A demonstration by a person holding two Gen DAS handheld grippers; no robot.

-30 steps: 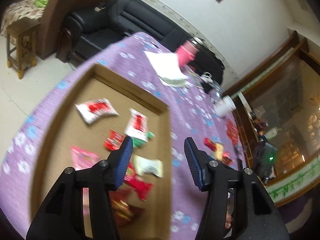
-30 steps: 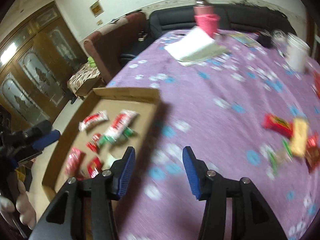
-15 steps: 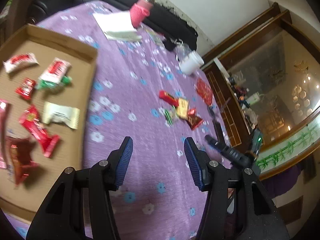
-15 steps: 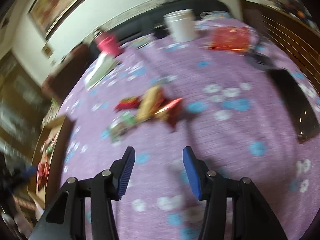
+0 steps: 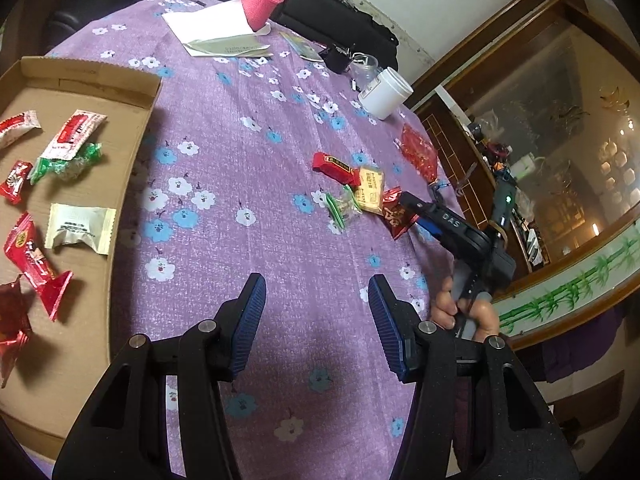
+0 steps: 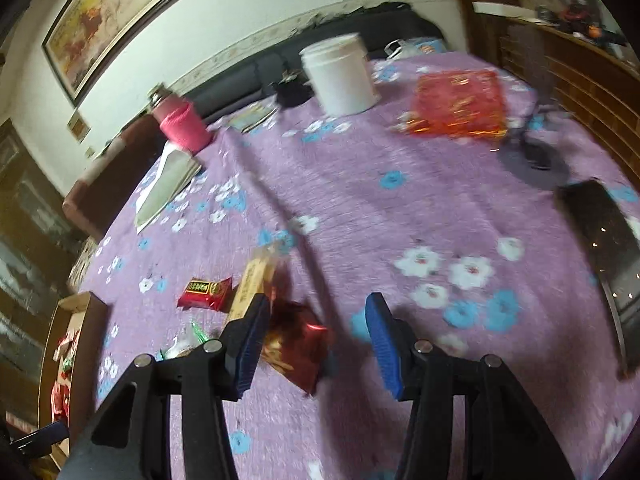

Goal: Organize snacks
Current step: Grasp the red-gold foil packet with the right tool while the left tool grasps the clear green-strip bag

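Note:
A cardboard tray point(image 5: 120, 152) at the left holds several wrapped snacks point(image 5: 72, 136). A small pile of loose snacks lies on the purple tablecloth: a red bar point(image 5: 336, 166), a yellow biscuit pack point(image 5: 372, 190), a green-tipped candy point(image 5: 340, 208) and a dark red foil pack point(image 5: 394, 212). My left gripper point(image 5: 316, 318) is open and empty above bare cloth. My right gripper point(image 6: 316, 334) is open, low over the dark red foil pack point(image 6: 296, 344), which lies between its jaws near the left finger; it also shows in the left wrist view point(image 5: 420, 210). The red bar point(image 6: 206, 292) and biscuit pack point(image 6: 250, 286) lie just beyond.
A white jar point(image 6: 340, 76), a red foil bag point(image 6: 460, 104), a pink-sleeved bottle point(image 6: 180, 124), papers point(image 6: 168, 184) and a black phone point(image 6: 600, 236) stand on the table. A black sofa point(image 5: 340, 12) lies behind it, and a wooden cabinet point(image 5: 560, 120) at the right.
My left gripper has swung right, from over the tray to over the cloth. My right gripper has moved right and down to the loose snack pile.

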